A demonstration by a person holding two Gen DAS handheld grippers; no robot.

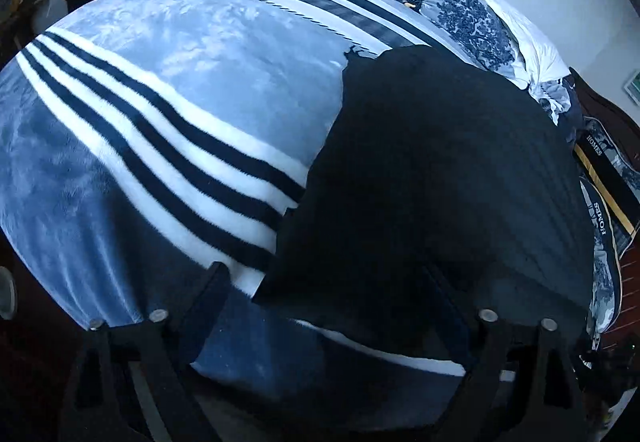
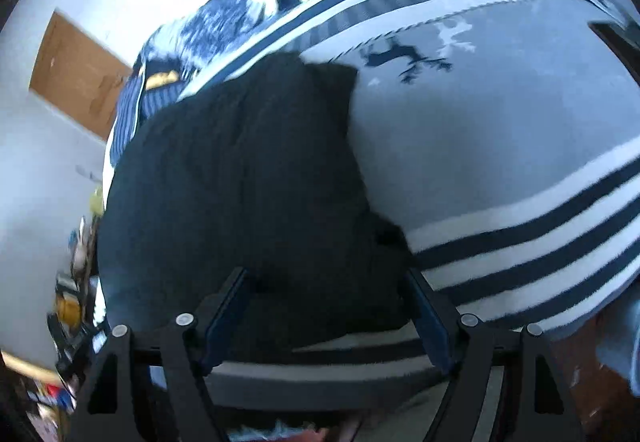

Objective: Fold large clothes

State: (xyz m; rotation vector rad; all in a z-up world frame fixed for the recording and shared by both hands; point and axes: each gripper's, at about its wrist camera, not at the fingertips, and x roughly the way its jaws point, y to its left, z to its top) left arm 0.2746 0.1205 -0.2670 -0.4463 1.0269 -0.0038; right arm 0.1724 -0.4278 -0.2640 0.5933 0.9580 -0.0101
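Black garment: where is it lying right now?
The black garment lies on the striped blue blanket, right of centre in the left wrist view, left in the right wrist view.

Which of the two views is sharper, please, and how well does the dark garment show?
Left wrist view: sharp; the striped blanket has crisp pile, but the dark garment is nearly featureless black. Right wrist view: motion-smeared, especially at the edges; the garment is equally underexposed.

both tongs (image 1: pixel 324 282) (image 2: pixel 324 288) agape, angled downward
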